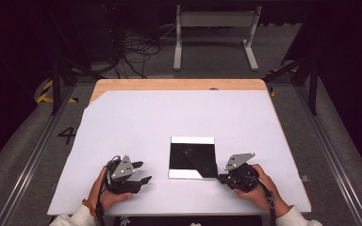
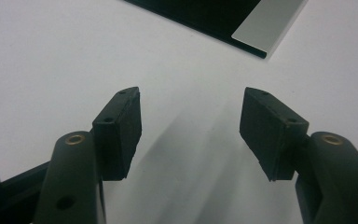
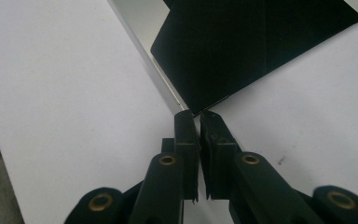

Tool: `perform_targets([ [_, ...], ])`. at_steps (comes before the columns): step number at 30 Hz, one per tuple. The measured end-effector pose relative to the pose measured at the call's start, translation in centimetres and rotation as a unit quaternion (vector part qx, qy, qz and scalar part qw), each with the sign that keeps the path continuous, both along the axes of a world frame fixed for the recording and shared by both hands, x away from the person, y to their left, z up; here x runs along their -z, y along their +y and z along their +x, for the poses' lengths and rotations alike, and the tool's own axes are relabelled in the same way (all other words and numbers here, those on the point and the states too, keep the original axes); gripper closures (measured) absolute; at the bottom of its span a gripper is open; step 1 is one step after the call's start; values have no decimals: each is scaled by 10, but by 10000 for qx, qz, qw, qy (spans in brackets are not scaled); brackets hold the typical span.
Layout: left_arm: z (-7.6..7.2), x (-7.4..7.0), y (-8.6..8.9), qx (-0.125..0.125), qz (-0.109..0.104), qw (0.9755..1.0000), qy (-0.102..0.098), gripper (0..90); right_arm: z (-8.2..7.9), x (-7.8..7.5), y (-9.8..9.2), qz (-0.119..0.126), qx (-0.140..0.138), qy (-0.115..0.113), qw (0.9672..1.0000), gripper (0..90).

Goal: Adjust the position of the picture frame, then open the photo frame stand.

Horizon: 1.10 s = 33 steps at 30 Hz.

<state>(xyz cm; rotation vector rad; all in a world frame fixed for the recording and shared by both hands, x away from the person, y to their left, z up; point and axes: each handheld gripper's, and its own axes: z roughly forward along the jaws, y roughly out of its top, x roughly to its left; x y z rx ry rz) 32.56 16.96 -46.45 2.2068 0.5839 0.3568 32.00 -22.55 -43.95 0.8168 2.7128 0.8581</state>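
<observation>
A square glossy black plate (image 1: 192,157) with pale strips along its far and near edges lies flat on the white sheet (image 1: 169,117), in the near middle. My right gripper (image 1: 220,178) rests on the sheet at the plate's near right corner. In the right gripper view its jaws (image 3: 199,114) stand shut, their tips right at that corner of the plate (image 3: 251,46); nothing shows between the pads. My left gripper (image 1: 143,172) lies left of the plate, apart from it. Its jaws (image 2: 191,93) are open over bare sheet, the plate's corner (image 2: 256,28) farther ahead.
The white sheet covers a wooden table whose far edge (image 1: 179,84) shows bare. Beyond the table stand a white metal frame (image 1: 214,28) and loose cables (image 1: 136,52) on the floor. Grey floor rails run along both sides.
</observation>
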Motion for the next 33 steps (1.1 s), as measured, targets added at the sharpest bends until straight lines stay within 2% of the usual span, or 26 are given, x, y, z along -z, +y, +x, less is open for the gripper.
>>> perform_targets([
  [12, 0, 1, 0, -10, 15, 10000, 34, 394, -1, 1, 0, 170, 74, -44, 9998, 860],
  [33, -1, 2, -7, 62, 128, 9999, 63, 391, -5, -10, -4, 636, 91, -439, 9970, 861],
])
